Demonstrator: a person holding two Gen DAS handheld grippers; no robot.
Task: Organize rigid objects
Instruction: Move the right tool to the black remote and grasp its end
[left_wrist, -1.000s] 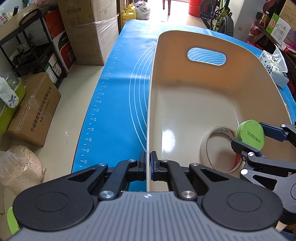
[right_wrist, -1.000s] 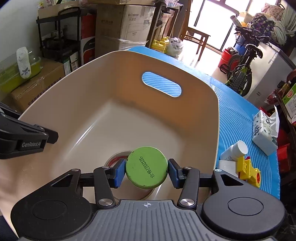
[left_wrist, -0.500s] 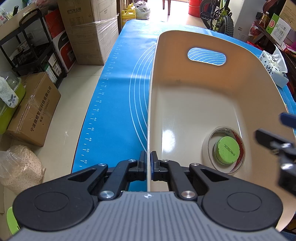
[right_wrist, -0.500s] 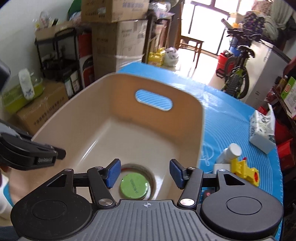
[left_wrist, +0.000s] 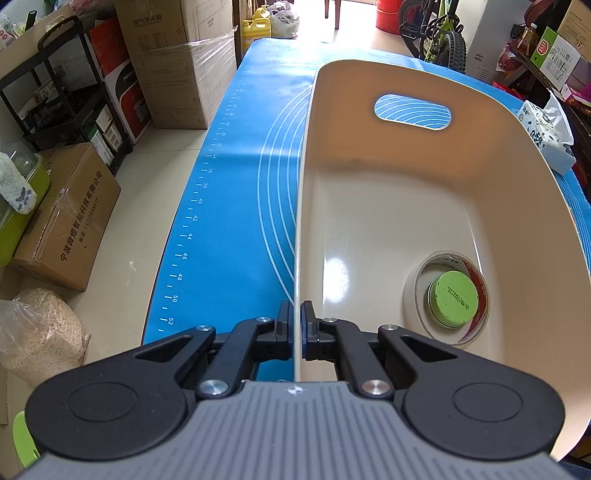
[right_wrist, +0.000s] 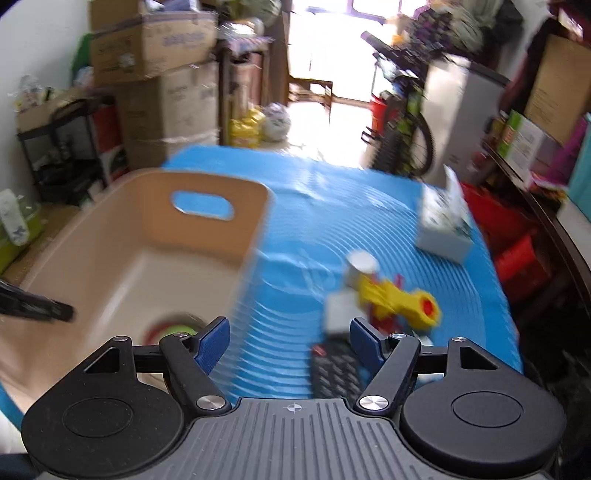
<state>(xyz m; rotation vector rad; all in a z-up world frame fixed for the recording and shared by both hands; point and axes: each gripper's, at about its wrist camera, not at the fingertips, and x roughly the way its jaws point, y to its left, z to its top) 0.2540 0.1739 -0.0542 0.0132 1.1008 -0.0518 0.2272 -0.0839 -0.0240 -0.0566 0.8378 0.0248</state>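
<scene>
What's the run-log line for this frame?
left gripper: shut on bin wall | right gripper: open, empty | green can: in bin, inside tape roll | toy: on mat

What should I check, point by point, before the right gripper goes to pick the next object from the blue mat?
1. Left gripper clamped on the beige bin wall: ok.
2. Green-lidded can resting inside the tape roll on the bin floor: ok.
3. Right gripper open and holding nothing: ok.
4. Next objects in view on the mat: yellow toy, white bottle, dark remote: ok.
5. Exact pose of those objects and whether they touch: cannot tell, the right wrist view is motion-blurred.
6. Right gripper clear of the bin rim: ok.
</scene>
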